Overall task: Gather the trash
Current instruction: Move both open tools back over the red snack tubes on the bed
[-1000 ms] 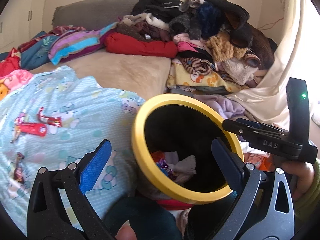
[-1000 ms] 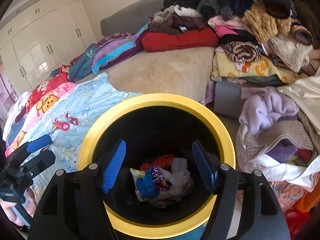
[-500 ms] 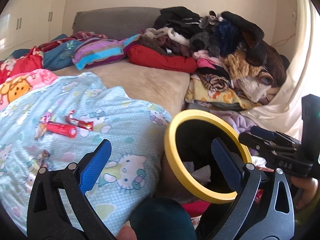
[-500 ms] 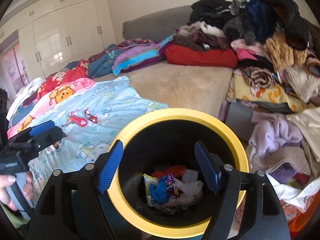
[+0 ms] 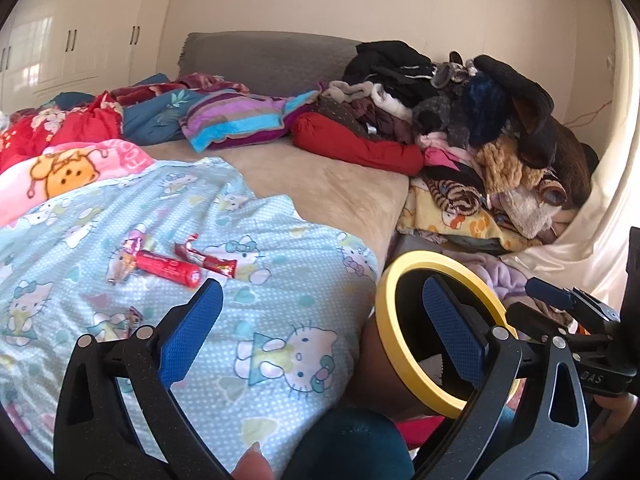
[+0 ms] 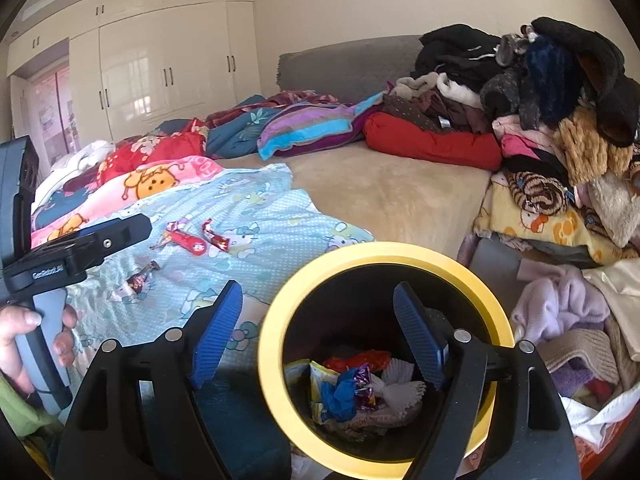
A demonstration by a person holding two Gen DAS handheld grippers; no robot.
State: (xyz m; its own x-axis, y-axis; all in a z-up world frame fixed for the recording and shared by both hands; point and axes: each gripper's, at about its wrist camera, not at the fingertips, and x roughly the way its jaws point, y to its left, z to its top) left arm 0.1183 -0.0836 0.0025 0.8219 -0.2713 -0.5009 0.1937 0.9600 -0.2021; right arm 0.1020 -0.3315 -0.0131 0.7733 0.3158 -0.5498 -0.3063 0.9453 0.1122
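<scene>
Both grippers' jaws gape empty; red wrappers (image 5: 184, 266) litter the blanket (image 5: 280, 300) beside the yellow-rimmed bin (image 6: 280, 320).

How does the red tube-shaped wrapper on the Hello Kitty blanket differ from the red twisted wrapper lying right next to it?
The red tube-shaped wrapper looks plump, smooth and cylindrical; the red twisted wrapper looks flat and crinkled, with a bent, torn-looking end. The tube is plain glossy red with a small print near its end, while the twisted one carries white patches. The tube lies nearer the left tool; the twisted one sits just beyond it. Both rest loose on the Hello Kitty blanket, outside the yellow-rimmed bin.
</scene>
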